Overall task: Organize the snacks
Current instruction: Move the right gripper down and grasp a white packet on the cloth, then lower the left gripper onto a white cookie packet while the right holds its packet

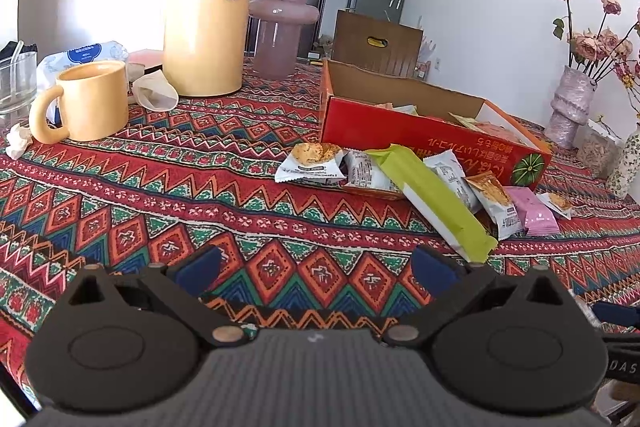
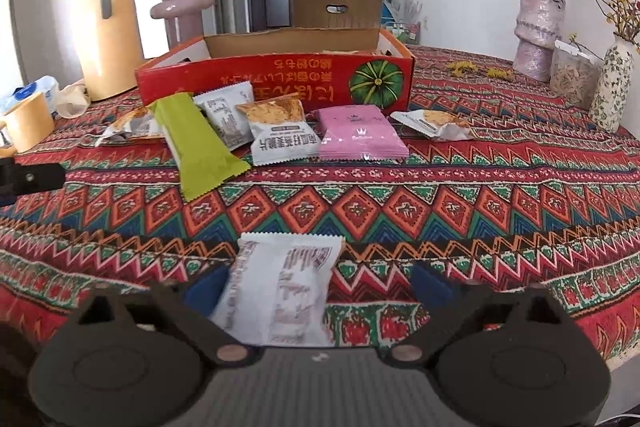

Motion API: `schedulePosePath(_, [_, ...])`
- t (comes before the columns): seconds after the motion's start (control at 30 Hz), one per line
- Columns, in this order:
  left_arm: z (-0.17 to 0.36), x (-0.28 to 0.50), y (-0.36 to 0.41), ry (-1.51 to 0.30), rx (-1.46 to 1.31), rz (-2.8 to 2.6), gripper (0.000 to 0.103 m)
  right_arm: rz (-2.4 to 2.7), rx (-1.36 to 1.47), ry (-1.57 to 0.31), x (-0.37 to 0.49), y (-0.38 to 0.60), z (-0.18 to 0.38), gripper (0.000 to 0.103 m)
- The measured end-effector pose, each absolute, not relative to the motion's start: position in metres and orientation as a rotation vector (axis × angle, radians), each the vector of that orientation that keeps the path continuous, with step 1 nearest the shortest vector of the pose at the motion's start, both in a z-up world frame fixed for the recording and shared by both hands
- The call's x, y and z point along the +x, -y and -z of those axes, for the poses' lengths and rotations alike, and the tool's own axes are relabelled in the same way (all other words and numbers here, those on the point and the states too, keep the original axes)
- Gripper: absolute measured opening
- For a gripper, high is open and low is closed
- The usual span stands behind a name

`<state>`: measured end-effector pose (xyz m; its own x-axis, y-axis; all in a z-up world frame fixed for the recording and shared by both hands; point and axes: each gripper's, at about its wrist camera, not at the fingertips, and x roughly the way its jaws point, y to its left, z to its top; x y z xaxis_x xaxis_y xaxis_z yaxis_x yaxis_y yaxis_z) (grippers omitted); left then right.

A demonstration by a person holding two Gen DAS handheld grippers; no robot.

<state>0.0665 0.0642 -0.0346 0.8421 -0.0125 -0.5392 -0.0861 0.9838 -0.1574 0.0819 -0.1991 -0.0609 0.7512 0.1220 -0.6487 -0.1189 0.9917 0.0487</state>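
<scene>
A red cardboard box [image 1: 432, 143] [image 2: 276, 79] stands open on the patterned tablecloth with some packets inside. In front of it lie several snack packets: a long green one [image 1: 436, 199] [image 2: 200, 147], white cracker packets [image 1: 312, 163] [image 2: 280, 135] and a pink one [image 1: 534, 211] [image 2: 360, 135]. My left gripper [image 1: 316, 267] is open and empty above the cloth, short of the packets. My right gripper [image 2: 316, 283] is open; a white packet [image 2: 284, 287] lies between its fingers, next to the left finger, blurred.
A yellow thermos jug [image 1: 204, 11] [image 2: 104, 27], yellow mug [image 1: 88, 99], glass [image 1: 16, 83], wipes pack [image 1: 80, 55] and pink vase [image 1: 280, 27] stand at the left. Flower vases [image 2: 538, 31] and a jar [image 2: 572, 75] stand at the right.
</scene>
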Motion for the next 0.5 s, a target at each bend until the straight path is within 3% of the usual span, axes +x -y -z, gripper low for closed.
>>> schedulePosePath(0.03, [0.034, 0.067, -0.065, -0.569, -0.178, -0.041, 0.103, -0.140, 0.003, -0.705, 0.080, 0.200, 0.059, 0.069])
schedulePosePath(0.07, [0.034, 0.067, -0.065, -0.569, -0.176, -0.043, 0.103, -0.150, 0.001, -0.699, 0.078, 0.202, 0.057, 0.044])
schedulePosePath(0.1, [0.034, 0.068, -0.065, -0.568, -0.174, -0.044, 0.103, -0.167, 0.002, -0.694, 0.077, 0.204, 0.055, 0.039])
schedulePosePath(0.5, [0.025, 0.088, -0.075, -0.553, -0.156, -0.090, 0.103, -0.042, 0.050, -0.533, 0.098, 0.257, 0.033, 0.039])
